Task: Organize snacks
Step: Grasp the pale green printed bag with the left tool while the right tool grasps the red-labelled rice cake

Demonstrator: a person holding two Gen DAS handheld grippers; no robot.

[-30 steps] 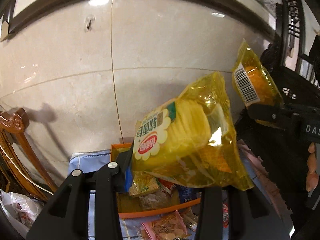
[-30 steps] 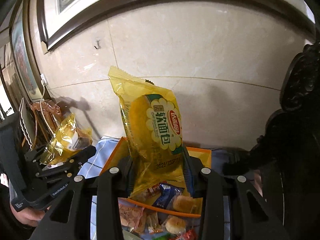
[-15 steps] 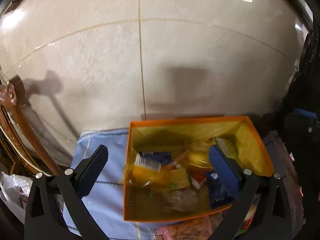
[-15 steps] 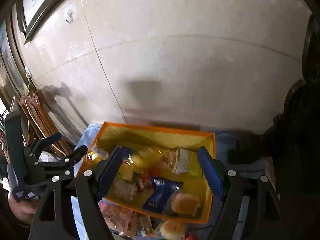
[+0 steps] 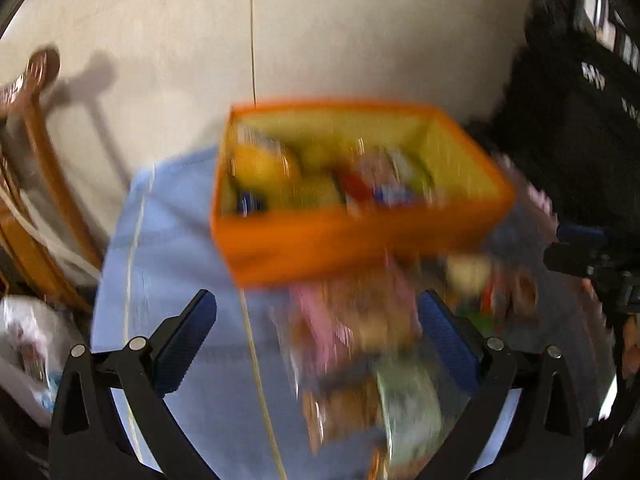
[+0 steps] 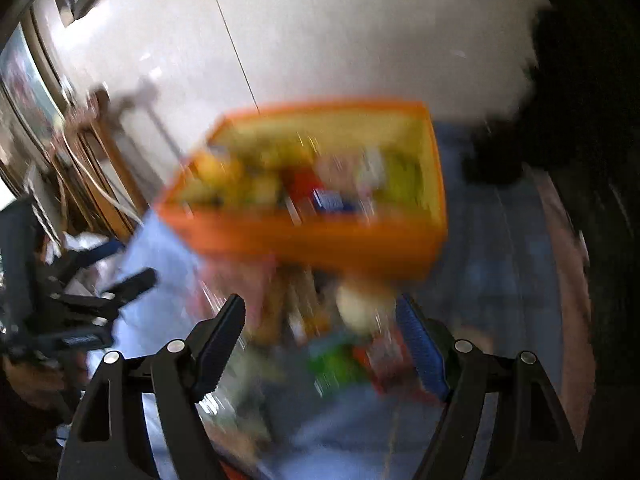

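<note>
Both views are motion-blurred. An orange box (image 5: pixel 344 240) with a yellow inside stands on a light blue cloth and holds several snack packets, among them yellow bread packets (image 5: pixel 264 164). It also shows in the right wrist view (image 6: pixel 320 236). A pile of loose snack packets (image 5: pixel 352 344) lies in front of the box; it shows in the right wrist view too (image 6: pixel 332 332). My left gripper (image 5: pixel 318 340) is open and empty above the pile. My right gripper (image 6: pixel 320 340) is open and empty above the pile.
The light blue cloth (image 5: pixel 168 248) covers the table against a beige marble wall (image 5: pixel 320 32). A wooden chair (image 5: pixel 36 152) stands at the left. Dark carved furniture (image 5: pixel 580 120) is at the right. A white bag (image 5: pixel 24 344) lies low at the left.
Both grippers have let their yellow bread packets drop into the orange box and have opened. Both have since drawn back and tilted down over the loose pile.
</note>
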